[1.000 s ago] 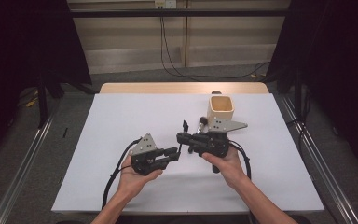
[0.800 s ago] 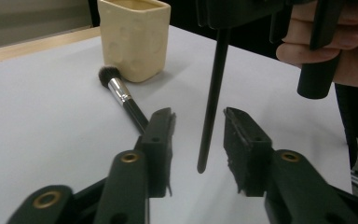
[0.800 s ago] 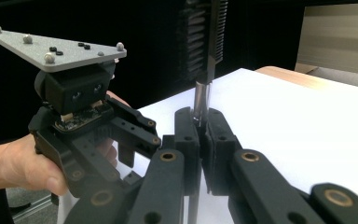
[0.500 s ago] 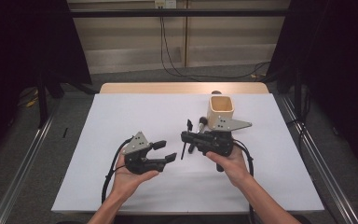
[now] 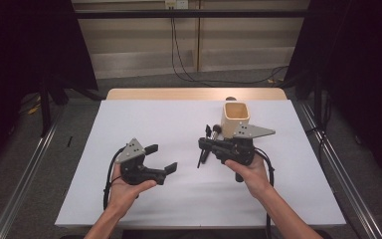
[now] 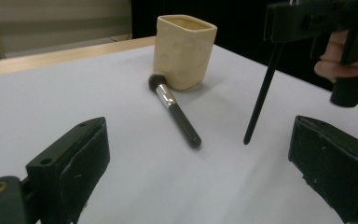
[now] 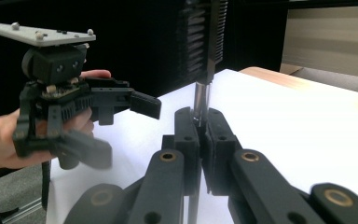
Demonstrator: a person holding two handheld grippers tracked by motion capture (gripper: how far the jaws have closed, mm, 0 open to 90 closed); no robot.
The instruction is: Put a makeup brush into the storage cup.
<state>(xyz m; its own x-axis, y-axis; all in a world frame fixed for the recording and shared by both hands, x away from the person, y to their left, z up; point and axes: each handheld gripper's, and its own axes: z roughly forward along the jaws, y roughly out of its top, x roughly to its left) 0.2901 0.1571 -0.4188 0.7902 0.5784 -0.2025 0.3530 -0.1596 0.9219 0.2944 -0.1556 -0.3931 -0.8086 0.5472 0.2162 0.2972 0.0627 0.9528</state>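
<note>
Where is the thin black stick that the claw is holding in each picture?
High view: the thin black stick hangs at the middle, left of the right claw.
Left gripper view: right of middle, slanting down.
Right gripper view: upright at the middle.
Shared landmark: the white table.

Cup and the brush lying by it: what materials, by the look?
Cup: likely matte ceramic or plastic; cream, dull, faint dimples, no glare. Brush: black handle, smooth, probably plastic or painted wood; shiny silver band looks like metal; dark soft bristle head, fibre unclear.
</note>
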